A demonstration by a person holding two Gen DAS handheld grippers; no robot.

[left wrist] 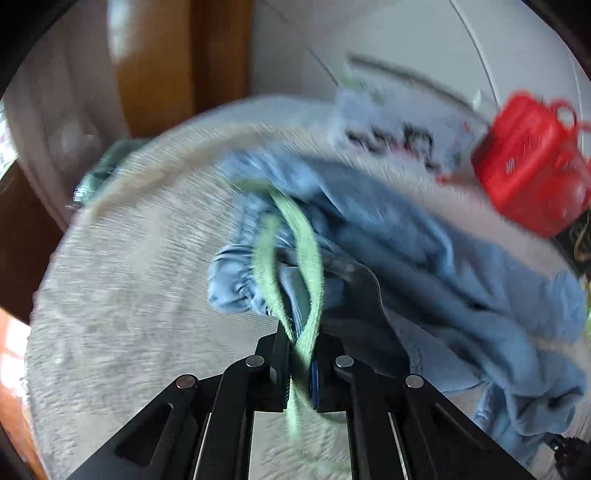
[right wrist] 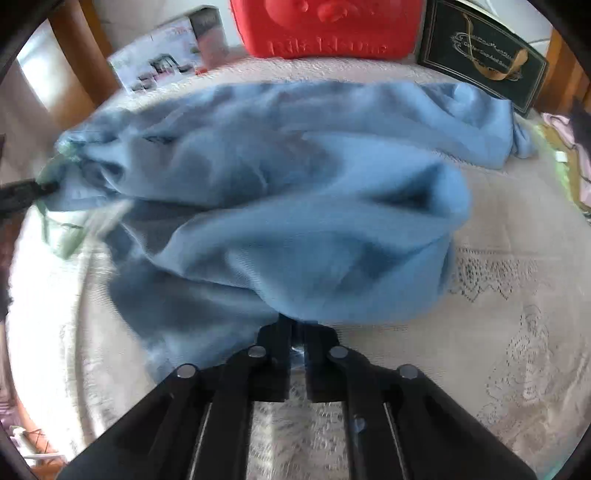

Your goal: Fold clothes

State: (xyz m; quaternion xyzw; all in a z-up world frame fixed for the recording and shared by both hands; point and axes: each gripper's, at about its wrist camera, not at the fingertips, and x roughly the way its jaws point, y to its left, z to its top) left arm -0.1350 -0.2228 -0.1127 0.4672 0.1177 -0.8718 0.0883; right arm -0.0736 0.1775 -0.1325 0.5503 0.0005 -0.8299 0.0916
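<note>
Fingers of the left gripper (left wrist: 301, 354) pinch the green drawstring (left wrist: 295, 236), the right gripper (right wrist: 295, 332) pinches the blue garment (right wrist: 280, 177), stretched left-right between them.

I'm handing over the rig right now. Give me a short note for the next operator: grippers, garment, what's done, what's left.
Left gripper: shut on the green drawstring at the gathered waistband of the blue garment.
Right gripper: shut on the blue garment's near edge.
The garment is bunched and partly lifted over the lace tablecloth; a red container, dark box and white box stand behind it.
Done: both grips taken. No neat fold visible.
Left: probably spread it flat, then fold.
</note>
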